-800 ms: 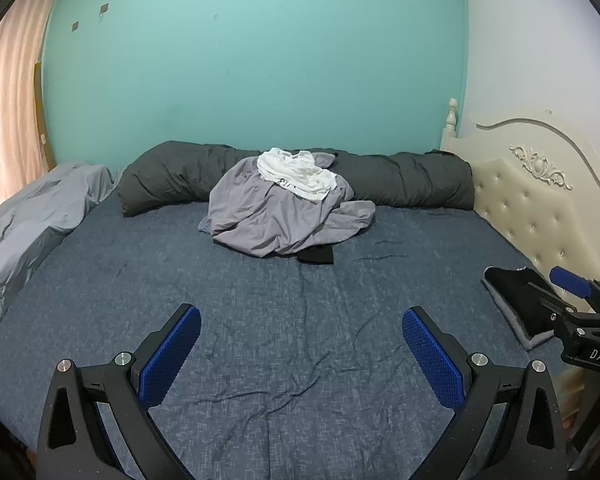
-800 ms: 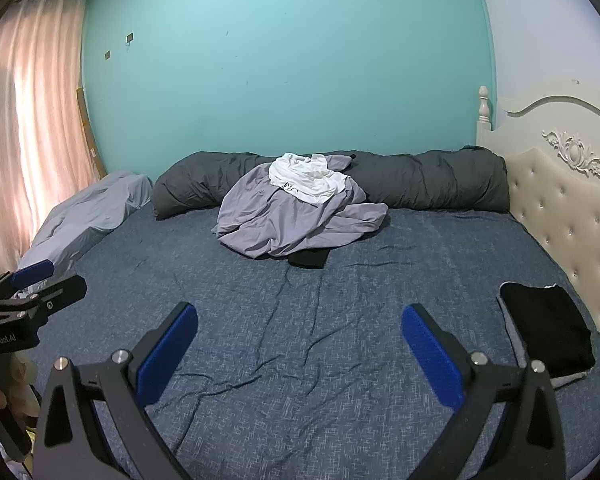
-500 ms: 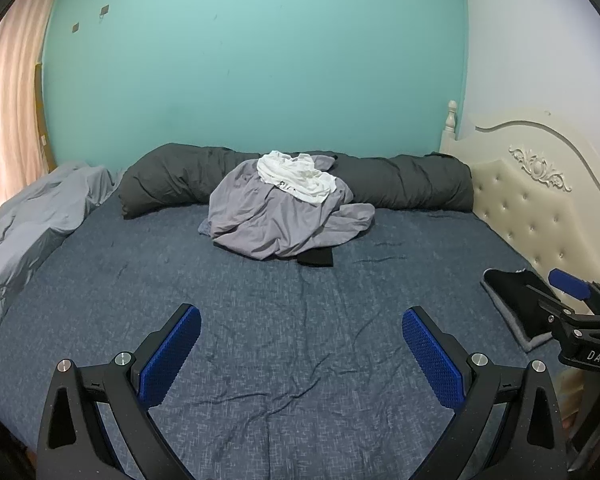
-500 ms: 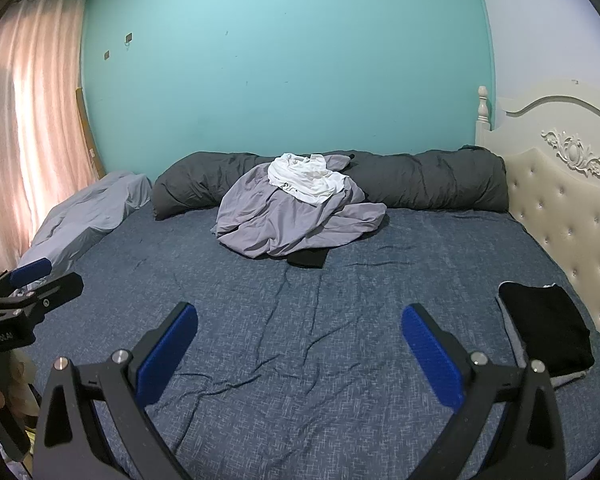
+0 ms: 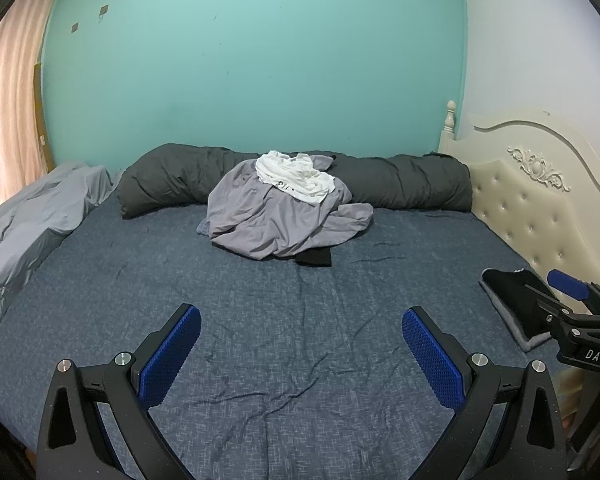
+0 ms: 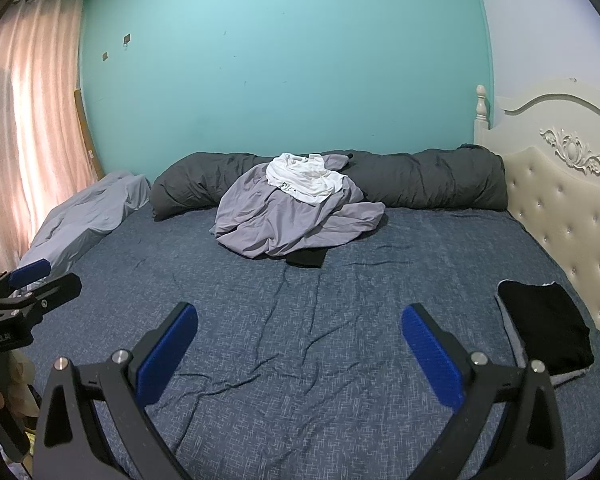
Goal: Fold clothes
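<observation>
While both our tools hang over the near edge of the bed [image 5: 260,360], we hold nothing; the left gripper [image 5: 302,344] has its jaws spread wide with only bare sheet between them, and the right gripper [image 6: 300,340] stands just the same. Well ahead of both, near the dark duvet [image 5: 412,180] along the far side, lies the pile [image 5: 276,216]: a grey garment crumpled, a white top [image 5: 296,176] heaped on it, a black piece [image 5: 314,257] peeking from beneath; none of it is folded yet. To the right of the right gripper, near the headboard [image 6: 560,208], sits a folded stack [image 6: 544,326], black on grey; we judge that part done. So the job seems partway along; at least three items remain, and the reach to the pile has not begun.
</observation>
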Tool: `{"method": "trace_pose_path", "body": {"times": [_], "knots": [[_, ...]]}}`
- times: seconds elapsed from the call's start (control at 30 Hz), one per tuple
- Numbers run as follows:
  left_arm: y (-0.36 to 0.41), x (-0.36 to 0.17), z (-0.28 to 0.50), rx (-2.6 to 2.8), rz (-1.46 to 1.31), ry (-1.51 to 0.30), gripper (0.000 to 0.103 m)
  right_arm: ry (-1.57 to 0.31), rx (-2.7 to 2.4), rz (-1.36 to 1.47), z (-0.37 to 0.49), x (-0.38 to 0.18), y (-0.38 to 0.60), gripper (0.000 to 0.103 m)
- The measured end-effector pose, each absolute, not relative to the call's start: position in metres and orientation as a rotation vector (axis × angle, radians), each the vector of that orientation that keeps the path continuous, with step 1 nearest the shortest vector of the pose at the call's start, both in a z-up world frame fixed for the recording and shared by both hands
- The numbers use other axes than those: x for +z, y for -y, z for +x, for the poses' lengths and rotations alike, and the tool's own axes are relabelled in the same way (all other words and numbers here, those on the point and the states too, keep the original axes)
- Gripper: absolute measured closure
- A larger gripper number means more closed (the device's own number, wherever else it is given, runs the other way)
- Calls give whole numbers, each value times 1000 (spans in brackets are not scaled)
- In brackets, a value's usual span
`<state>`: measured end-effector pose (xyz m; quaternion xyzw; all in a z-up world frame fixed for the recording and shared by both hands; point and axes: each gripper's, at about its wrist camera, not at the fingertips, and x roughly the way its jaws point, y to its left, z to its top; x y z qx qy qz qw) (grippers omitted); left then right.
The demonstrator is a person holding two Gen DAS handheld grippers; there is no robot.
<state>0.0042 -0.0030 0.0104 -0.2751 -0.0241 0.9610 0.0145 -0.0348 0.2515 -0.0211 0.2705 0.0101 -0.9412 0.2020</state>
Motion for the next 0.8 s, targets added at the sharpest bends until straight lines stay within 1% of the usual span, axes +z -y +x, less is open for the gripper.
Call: {"method": "trace_pose_path", "body": {"times": [0.8], "knots": [[3, 7, 6, 2973, -843, 73, 0, -25, -2630, 753, -34, -22, -254, 1]]}}
